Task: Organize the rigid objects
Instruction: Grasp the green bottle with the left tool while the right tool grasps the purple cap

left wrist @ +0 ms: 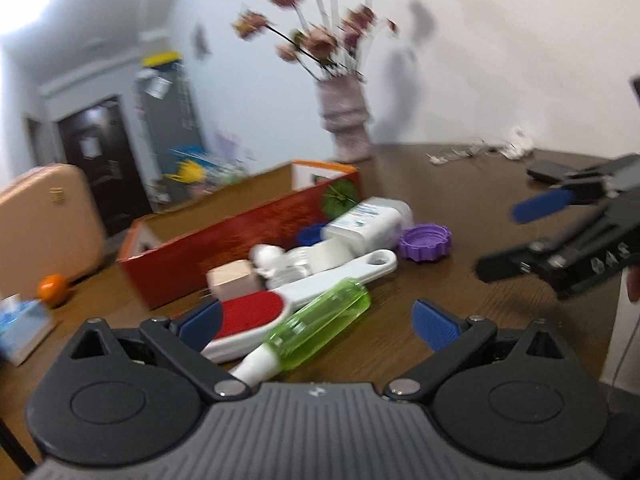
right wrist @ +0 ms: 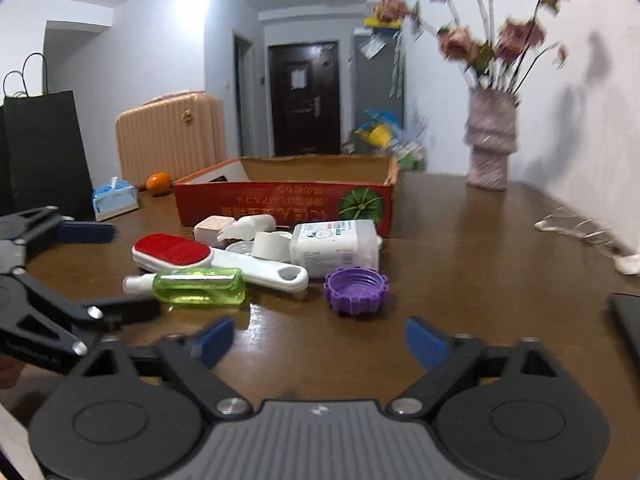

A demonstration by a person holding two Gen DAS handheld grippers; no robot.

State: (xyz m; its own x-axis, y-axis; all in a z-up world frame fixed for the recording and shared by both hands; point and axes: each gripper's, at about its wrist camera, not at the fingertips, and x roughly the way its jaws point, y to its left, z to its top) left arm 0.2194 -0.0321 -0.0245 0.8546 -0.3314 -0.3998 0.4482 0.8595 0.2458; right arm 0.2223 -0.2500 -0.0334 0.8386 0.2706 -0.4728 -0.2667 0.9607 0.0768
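A cluster of objects lies on the brown table in front of a red cardboard box (right wrist: 280,200) (left wrist: 240,240): a green spray bottle (right wrist: 196,286) (left wrist: 316,324), a white lint brush with a red pad (right wrist: 216,258) (left wrist: 280,304), a white rectangular bottle (right wrist: 336,246) (left wrist: 366,222), a purple cap (right wrist: 356,290) (left wrist: 426,242), and small white and beige items (right wrist: 240,230). My left gripper (left wrist: 316,324) is open, its jaws either side of the green bottle. My right gripper (right wrist: 320,340) is open and empty, just short of the purple cap.
A vase of dried flowers (right wrist: 490,140) stands at the back right of the table. An orange (right wrist: 158,184) and a tissue pack (right wrist: 114,198) sit left of the box. Loose clutter (right wrist: 580,228) and a dark flat object (right wrist: 628,320) lie at the right.
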